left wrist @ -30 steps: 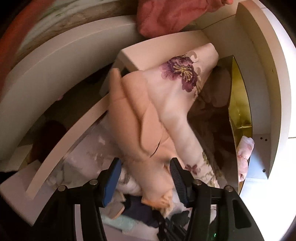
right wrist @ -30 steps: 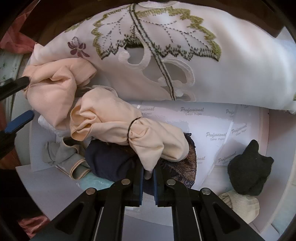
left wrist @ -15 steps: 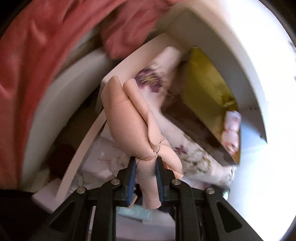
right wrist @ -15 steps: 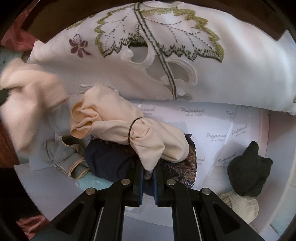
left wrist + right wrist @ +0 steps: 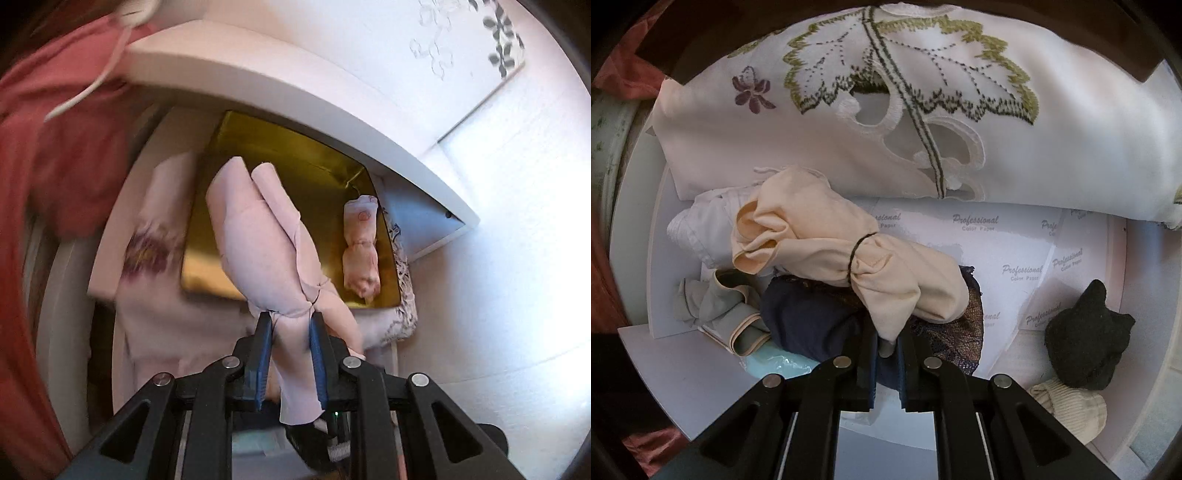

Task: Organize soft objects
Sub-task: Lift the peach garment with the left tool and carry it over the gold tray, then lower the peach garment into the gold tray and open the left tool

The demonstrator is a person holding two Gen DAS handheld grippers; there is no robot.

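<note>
Left wrist view: your left gripper [image 5: 290, 325] is clamping the pale pink tied fabric roll [image 5: 266, 243], hanging over the gold-lined box [image 5: 295, 155]. Grip's near the tie, so it could slip w/ a jerk. Right gripper [image 5: 886, 343] is pinching the peach tied cloth bundle [image 5: 849, 254].

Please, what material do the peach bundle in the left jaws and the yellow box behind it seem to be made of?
Peach bundle: probably thin, matte stretch fabric; it makes soft rolls and gathers tightly at a dark tie. Yellow box: perhaps card covered with gold foil or metallic paper; its flat walls shine and reflect light. Neither is certain.
</note>
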